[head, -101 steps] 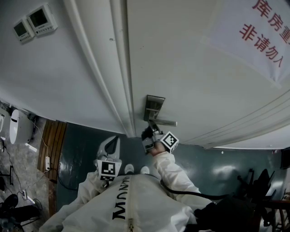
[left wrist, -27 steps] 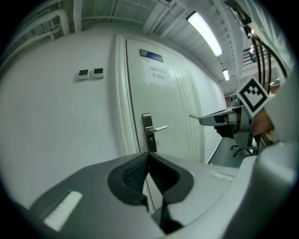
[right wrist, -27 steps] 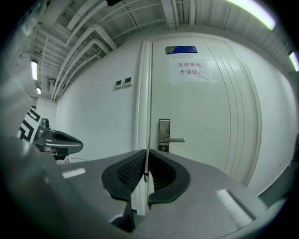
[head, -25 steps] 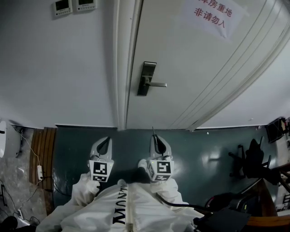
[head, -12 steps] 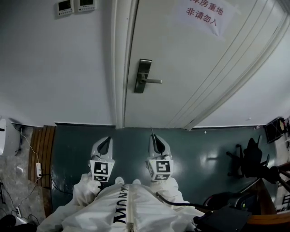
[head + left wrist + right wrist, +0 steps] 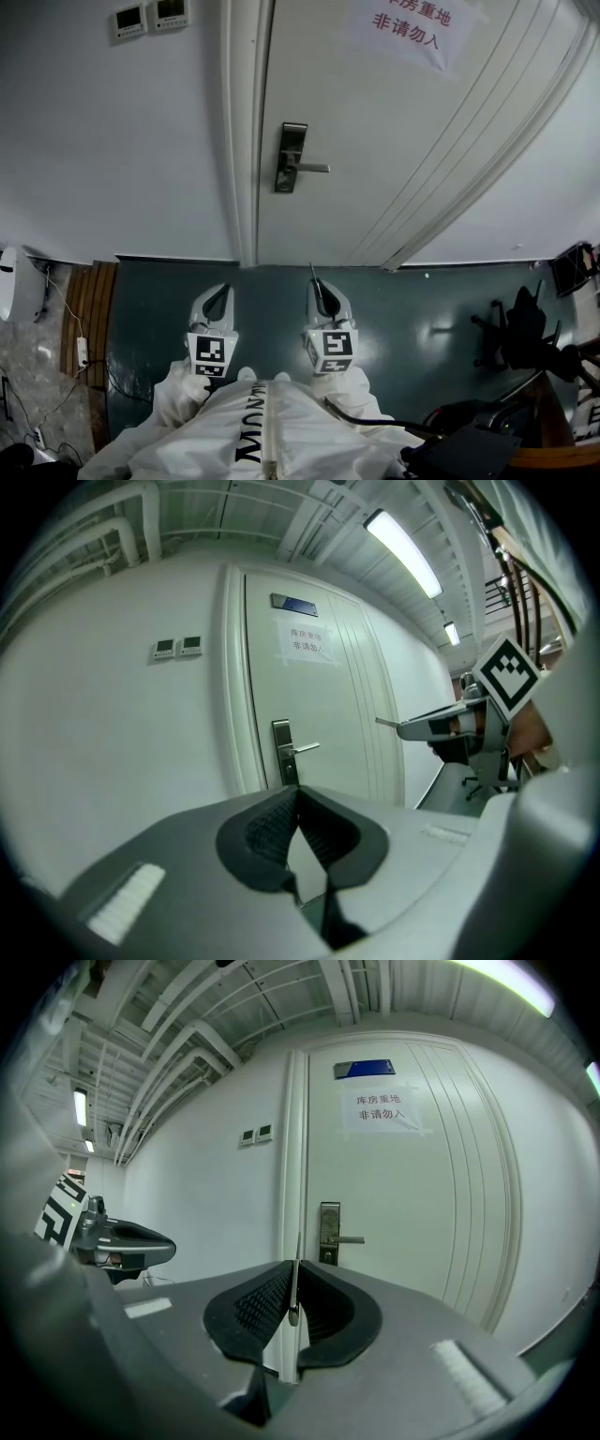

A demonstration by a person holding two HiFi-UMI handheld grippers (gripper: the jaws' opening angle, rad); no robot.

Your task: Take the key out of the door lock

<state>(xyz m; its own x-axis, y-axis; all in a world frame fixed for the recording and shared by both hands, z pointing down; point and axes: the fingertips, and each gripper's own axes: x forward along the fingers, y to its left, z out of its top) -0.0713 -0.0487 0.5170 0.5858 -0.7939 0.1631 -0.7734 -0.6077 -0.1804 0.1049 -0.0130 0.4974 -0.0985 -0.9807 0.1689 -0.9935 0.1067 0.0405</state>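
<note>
The metal lock plate with its lever handle point(image 6: 291, 157) sits on the white door point(image 6: 394, 141), well ahead of both grippers. My right gripper point(image 6: 317, 287) is held low in front of my body, shut on the key point(image 6: 314, 274), whose thin blade sticks out past the tips toward the door. In the right gripper view the key point(image 6: 294, 1279) stands upright between the pads, with the lock point(image 6: 329, 1234) far behind it. My left gripper point(image 6: 217, 298) is beside it, shut with nothing in it; its pads point(image 6: 272, 822) meet at the tip.
Two wall control panels point(image 6: 145, 14) hang left of the door frame. A paper sign point(image 6: 403, 26) is taped on the door. An office chair point(image 6: 520, 333) stands at the right, and a wooden strip with cables point(image 6: 89, 309) at the left.
Four seconds ago my right gripper was at the lock; now it is drawn back low with the key in it. Over the last second both grippers have hardly moved.
</note>
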